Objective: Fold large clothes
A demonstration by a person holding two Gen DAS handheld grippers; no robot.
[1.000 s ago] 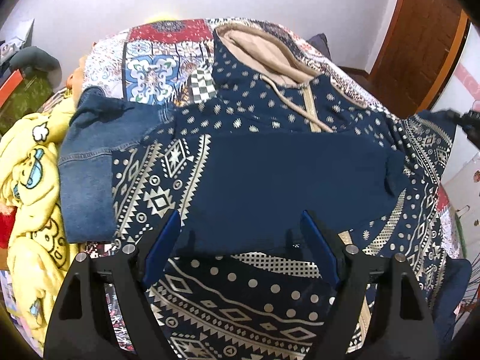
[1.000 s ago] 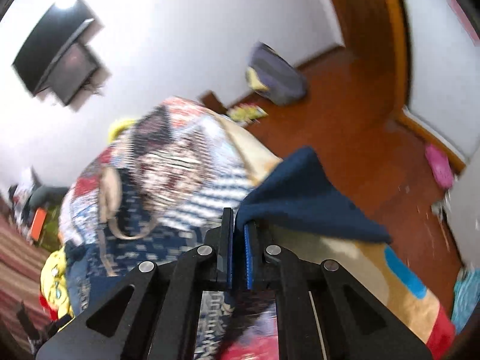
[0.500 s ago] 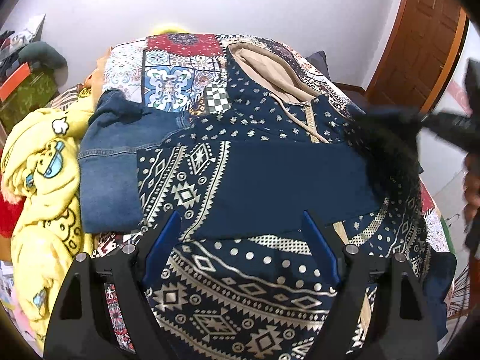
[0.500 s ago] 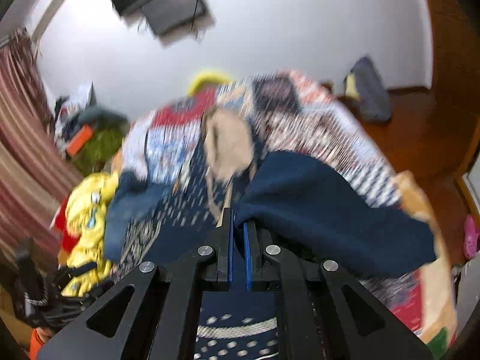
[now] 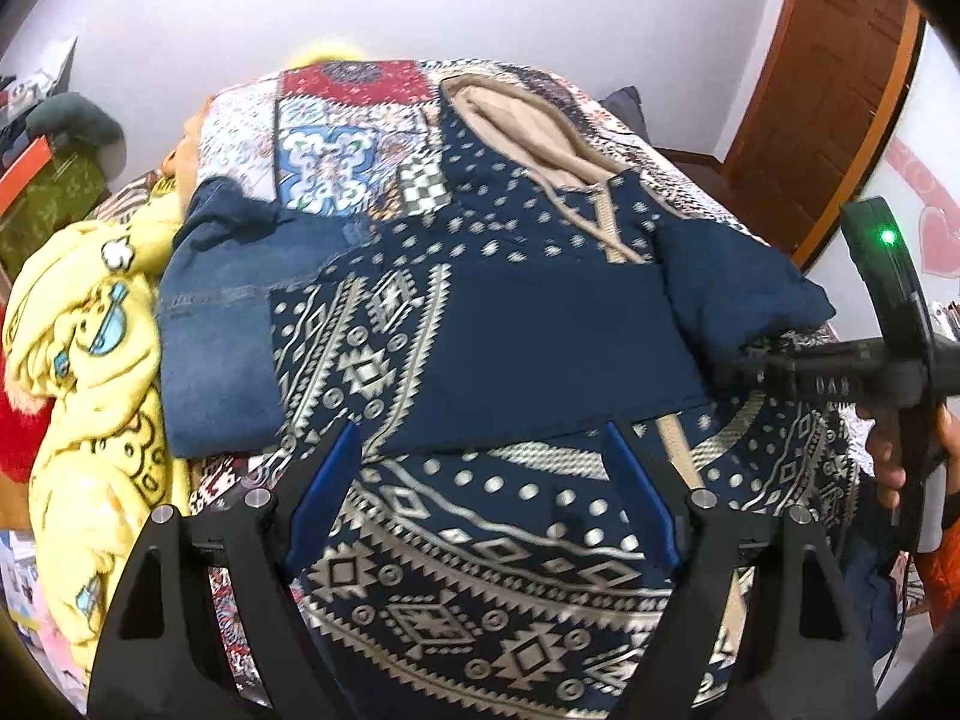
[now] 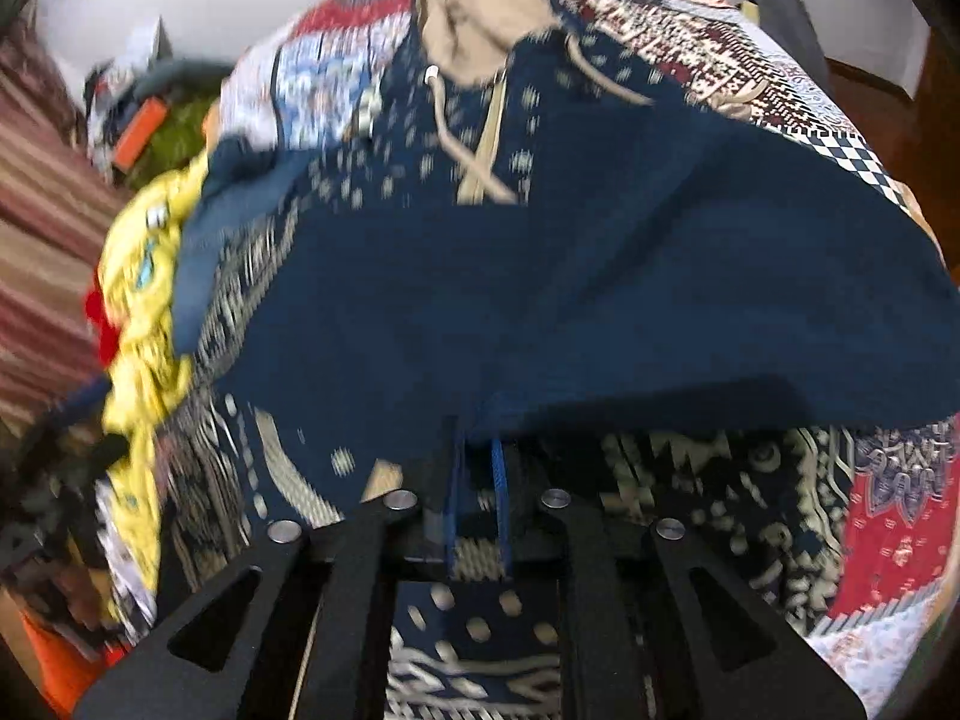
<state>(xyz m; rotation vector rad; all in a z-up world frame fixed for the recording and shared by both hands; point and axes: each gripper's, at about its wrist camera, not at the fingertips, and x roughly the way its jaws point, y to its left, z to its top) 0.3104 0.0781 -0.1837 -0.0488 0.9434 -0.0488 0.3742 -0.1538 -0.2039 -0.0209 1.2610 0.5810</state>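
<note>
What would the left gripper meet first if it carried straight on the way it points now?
Most likely the patterned hoodie spread on the bed: the open left gripper points down at its front, about where the plain navy folded sleeve ends. Depth is unclear, so which layer comes first is uncertain.

Little legible text in either view

The only readable letters were "DAB", pale on the black body of the right gripper (image 5: 729,363) in the left wrist view, cut off by the frame's edge. A stitched strip on the denim garment (image 5: 210,324) carried marks too blurred to read. The right wrist view showed no lettering.
</note>
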